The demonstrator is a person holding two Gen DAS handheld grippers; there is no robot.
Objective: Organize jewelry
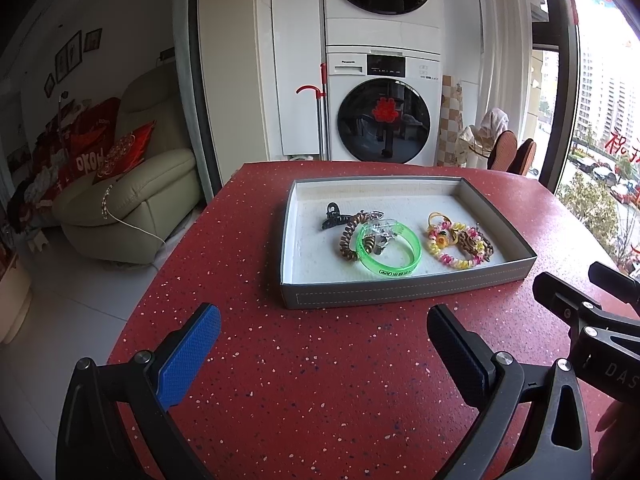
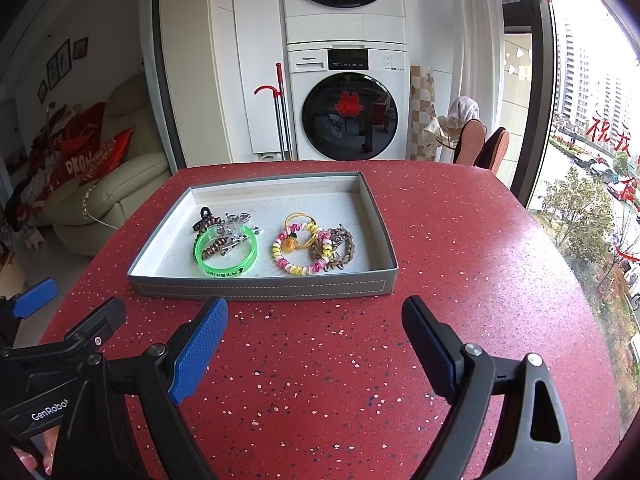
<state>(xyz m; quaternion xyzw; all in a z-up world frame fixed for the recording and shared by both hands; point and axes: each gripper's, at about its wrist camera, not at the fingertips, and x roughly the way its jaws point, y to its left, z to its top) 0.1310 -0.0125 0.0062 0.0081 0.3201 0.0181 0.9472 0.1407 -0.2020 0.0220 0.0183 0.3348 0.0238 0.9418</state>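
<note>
In the centre of both views a shallow grey rectangular tray [image 1: 408,294] with a white lining sits on the red speckled counter [image 1: 320,380], and it appears to hold all the jewelry: a translucent green plastic bangle [image 1: 389,249] lying over a brown coiled band [image 1: 349,240] and a black claw clip [image 1: 333,216], and apart to their right a pink-and-yellow coiled bracelet [image 1: 448,254] tangled with a brown braided one [image 1: 478,245]. Nothing lies loose on the counter in view, so the collecting looks done, though the two heaps may still need untangling. The left hand-held gripper [image 1: 324,354] and the right hand-held gripper [image 2: 316,346] hover low in frame, fingers spread wide and empty.
</note>
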